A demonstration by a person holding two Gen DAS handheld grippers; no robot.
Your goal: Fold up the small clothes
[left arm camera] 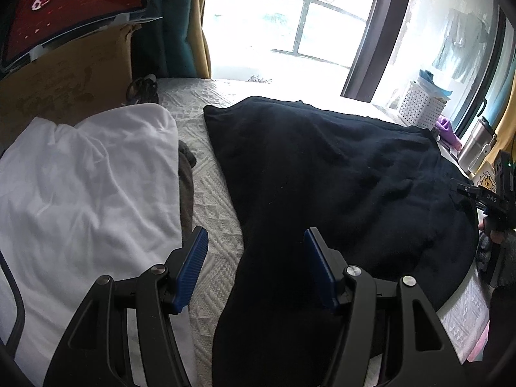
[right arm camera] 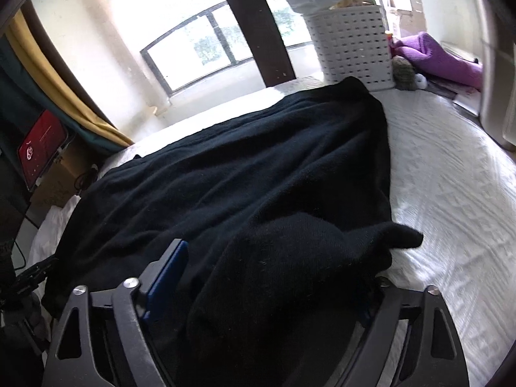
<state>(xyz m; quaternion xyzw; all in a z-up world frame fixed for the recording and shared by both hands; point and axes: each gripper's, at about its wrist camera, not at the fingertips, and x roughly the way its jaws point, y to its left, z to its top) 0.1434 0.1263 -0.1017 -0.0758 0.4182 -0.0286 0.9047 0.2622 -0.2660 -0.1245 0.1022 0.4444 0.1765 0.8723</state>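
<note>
A black knit garment (left arm camera: 338, 174) lies spread on the white textured bedspread (left arm camera: 216, 200). My left gripper (left arm camera: 256, 267) is open, its blue pads (left arm camera: 193, 267) held just above the garment's near left edge, holding nothing. In the right wrist view the same black garment (right arm camera: 258, 167) covers the bed, with a fold of it bunched between my right gripper's jaws (right arm camera: 267, 290). The left blue pad (right arm camera: 167, 277) shows; the right finger is hidden under the cloth. The jaws stand wide apart. The right gripper also shows in the left wrist view (left arm camera: 493, 200) at the garment's right edge.
A folded white garment (left arm camera: 87, 187) lies left of the black one, over a grey item (left arm camera: 187, 177). A cardboard box (left arm camera: 67, 77) with a red tablet (left arm camera: 74, 3) stands at back left. A white perforated basket (right arm camera: 351, 48), purple cloth (right arm camera: 441, 58) and a window lie beyond.
</note>
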